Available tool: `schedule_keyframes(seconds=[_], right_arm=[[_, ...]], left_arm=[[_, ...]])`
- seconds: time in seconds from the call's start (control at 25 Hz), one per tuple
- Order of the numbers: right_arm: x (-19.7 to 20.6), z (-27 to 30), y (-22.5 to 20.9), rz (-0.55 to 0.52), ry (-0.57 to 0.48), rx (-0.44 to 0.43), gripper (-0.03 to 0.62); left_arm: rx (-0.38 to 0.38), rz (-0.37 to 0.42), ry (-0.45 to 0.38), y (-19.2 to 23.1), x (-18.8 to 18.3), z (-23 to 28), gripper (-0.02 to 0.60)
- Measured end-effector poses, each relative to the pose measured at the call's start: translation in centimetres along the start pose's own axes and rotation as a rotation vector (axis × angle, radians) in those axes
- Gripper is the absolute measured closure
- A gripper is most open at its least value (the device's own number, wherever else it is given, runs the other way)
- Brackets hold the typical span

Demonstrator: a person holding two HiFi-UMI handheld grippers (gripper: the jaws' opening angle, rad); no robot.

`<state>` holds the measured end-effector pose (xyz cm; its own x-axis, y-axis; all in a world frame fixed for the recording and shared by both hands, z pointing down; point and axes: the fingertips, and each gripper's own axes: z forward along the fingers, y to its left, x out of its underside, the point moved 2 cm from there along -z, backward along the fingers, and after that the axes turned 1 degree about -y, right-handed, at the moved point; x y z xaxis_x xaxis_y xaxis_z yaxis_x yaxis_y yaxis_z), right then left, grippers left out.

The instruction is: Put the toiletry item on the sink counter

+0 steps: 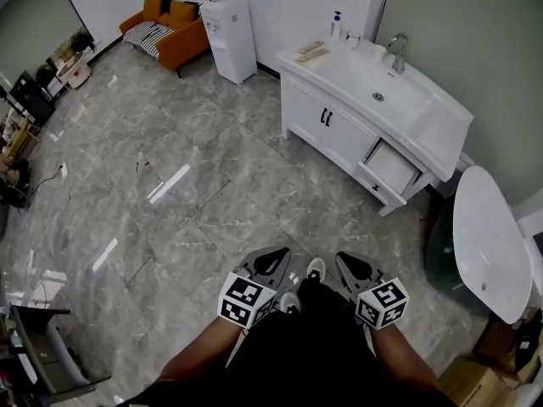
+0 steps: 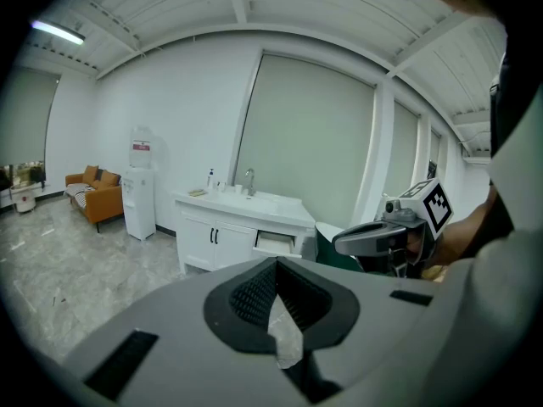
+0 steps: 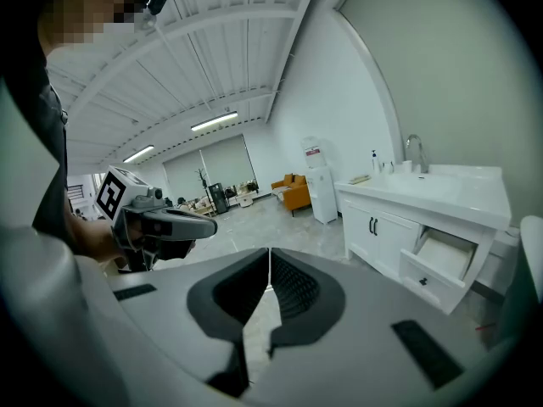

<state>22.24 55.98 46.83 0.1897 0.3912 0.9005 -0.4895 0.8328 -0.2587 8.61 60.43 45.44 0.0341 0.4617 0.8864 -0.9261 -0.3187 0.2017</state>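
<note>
Tools: left tool [image 2: 276, 265] and right tool [image 3: 270, 259] both together, empty | Item: none held; bottle [image 1: 337, 25] stands on far sink bench [image 1: 445, 117] | Risk: open drawer [image 1: 392, 166] may snag an approaching tool

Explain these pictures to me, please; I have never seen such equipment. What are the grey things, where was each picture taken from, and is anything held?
No robot here: a person holds a two-jaw tool in each hand, the left gripper and the right gripper. The head view comes from a camera on the person's head, looking down at the grey tiled floor. The other two come from cameras riding on each gripper, looking along its jaws. Both pairs of jaws are together with nothing between them, so nothing is held. Across the room stands a white sink counter with a faucet, a pump bottle and some small flat items at one end, too small to identify. One drawer below is pulled open.
</note>
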Motion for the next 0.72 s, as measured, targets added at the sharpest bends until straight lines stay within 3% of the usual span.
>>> schedule_keyframes(seconds=[0.4, 0.72], right_arm=[[-2.5, 7.0, -3.3, 0.006, 0.001, -0.058, 0.591], [-7.6, 14.5, -8.5, 0.004, -0.028, -0.069, 0.591]], left_arm=[[-0.068, -0.022, 0.028, 5.7, -1.3, 2.4, 0.581], [-0.072, 0.011, 0.016, 12.6, -7.3, 7.5, 0.581]])
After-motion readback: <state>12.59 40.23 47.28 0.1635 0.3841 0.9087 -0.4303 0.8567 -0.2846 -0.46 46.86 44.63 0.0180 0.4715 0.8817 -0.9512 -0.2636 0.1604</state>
